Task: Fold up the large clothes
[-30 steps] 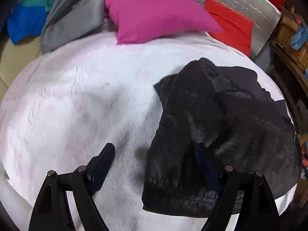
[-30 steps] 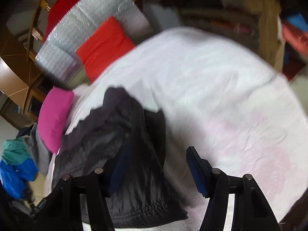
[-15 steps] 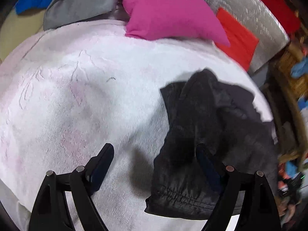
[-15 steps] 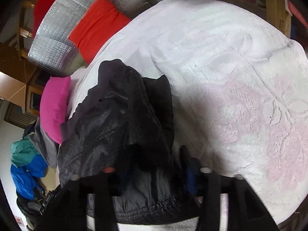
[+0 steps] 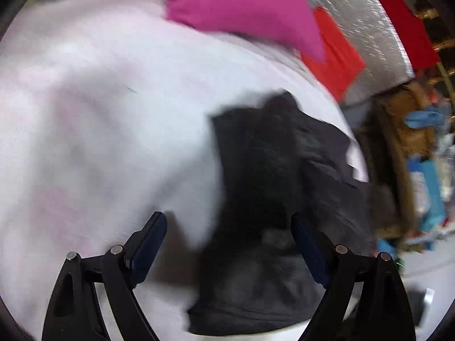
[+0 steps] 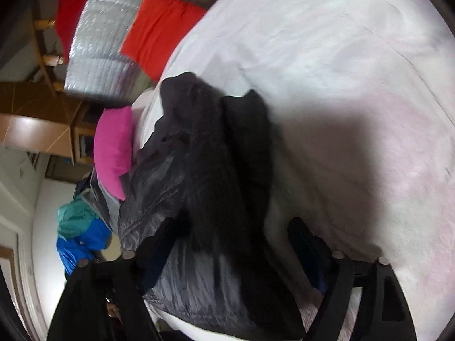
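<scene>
A dark grey-black jacket (image 5: 273, 199) lies bunched on a white and pale pink blanket (image 5: 99, 113) over the bed. In the left wrist view my left gripper (image 5: 227, 236) is open just above the jacket's near hem, its right finger over the cloth. In the right wrist view the jacket (image 6: 199, 176) fills the lower left. My right gripper (image 6: 236, 236) is open wide and straddles the jacket's near end, with cloth between the fingers. Both views are motion-blurred.
A magenta pillow (image 5: 241, 8), a red cushion (image 5: 335, 54) and a silver quilted mat (image 5: 366, 17) lie at the bed's far end. Wooden shelves with clutter (image 5: 418, 156) stand right. A blue and teal garment (image 6: 82, 230) lies off the bed's edge.
Both grippers have moved in closer over the jacket's near end. The right gripper has rolled and now straddles the cloth. The left view swung rightward.
</scene>
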### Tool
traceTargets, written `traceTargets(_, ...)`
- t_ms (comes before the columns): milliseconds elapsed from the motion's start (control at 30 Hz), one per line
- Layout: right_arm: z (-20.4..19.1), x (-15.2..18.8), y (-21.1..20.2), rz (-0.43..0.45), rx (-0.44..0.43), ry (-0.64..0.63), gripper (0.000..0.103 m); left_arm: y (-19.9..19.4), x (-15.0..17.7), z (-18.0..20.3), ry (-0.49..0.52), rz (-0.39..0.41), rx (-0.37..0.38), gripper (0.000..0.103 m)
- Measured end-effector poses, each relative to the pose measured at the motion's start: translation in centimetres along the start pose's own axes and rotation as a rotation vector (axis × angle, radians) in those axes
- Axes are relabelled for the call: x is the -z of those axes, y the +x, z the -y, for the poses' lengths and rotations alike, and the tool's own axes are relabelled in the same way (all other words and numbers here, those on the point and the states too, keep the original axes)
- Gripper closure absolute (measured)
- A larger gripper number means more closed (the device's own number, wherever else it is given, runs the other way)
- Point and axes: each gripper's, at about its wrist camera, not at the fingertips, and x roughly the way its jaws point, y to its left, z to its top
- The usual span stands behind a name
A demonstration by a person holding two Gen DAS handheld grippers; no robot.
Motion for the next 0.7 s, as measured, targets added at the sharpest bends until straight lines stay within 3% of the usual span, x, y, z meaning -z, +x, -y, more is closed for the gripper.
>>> traceTargets(33, -0.2, 0.0, 0.4, -0.004, -0.018, -0.004, 0.017, 0.5, 0.2, 0.3, 0.001, -0.023, 0.038, 0.014)
traceTargets(200, -1.6, 0.1, 1.8, 0.007, -0.031, -0.048, 0.016, 2.4, 0.2, 1.4, 0.034, -0.04, 0.057, 0.014)
traceTargets(300, -3.1, 0.3, 2.5, 0.022, 0.008, -0.102, 0.016, 3.0, 0.2, 1.8, 0.015, -0.04, 0.113, 0.014)
traceTargets(400, -4.2, 0.5, 3.3, 0.021, 0.038, -0.133, 0.019, 3.5, 0.1, 2.5, 0.02, -0.03, 0.116, 0.015)
traceTargets(433, -4.4, 0.6, 3.6, 0.025, 0.065, -0.144, 0.022, 3.8, 0.0, 2.8, 0.027, -0.024, 0.112, 0.015)
traceTargets(500, -4.8, 0.6, 3.8, 0.032, 0.1, -0.166, 0.041, 4.0, 0.0, 3.1, 0.03, -0.003, 0.098, 0.02)
traceTargets(567, -5.1, 0.5, 3.6, 0.044, 0.089, -0.166, 0.052, 3.9, -0.2, 3.4, 0.037, 0.023, 0.078, 0.039)
traceTargets(600, -5.4, 0.3, 3.5, 0.06, 0.091, -0.174, 0.059, 3.9, -0.3, 3.6, 0.04, 0.034, 0.066, 0.042)
traceTargets(700, -6.7, 0.2, 3.3, 0.107, 0.123, -0.222, 0.068, 3.7, -0.6, 3.7, 0.043, 0.072, 0.042, 0.056)
